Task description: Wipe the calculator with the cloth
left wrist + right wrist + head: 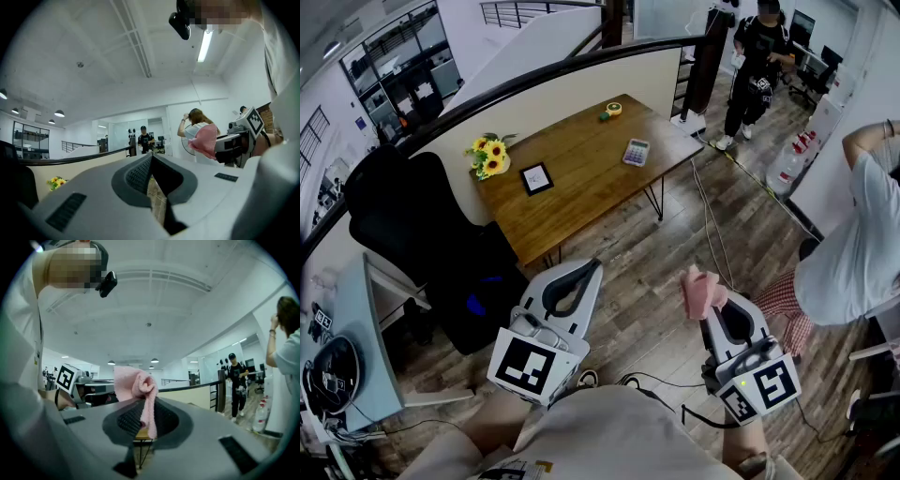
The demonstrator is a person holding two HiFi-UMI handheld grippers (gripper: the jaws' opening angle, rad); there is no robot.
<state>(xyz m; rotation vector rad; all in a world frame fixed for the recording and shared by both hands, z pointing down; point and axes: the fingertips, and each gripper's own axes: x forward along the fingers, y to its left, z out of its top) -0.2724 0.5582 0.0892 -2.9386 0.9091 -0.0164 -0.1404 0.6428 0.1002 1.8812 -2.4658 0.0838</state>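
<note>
fingers (123,420) of the right gripper (146,416) pinch a crumpled pink cloth (133,383), those of the left gripper (151,161) are closed on nothing, and the pale rectangular calculator (636,151) lies on the far brown wooden table (581,183).

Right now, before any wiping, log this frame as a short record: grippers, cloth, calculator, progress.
left gripper: jaws together, nothing between them
right gripper: shut on the cloth
cloth: pink, bunched above the jaws
calculator: flat on the wooden table, apart from both grippers
also on table: sunflowers, small framed picture
wiping: not yet begun
</note>
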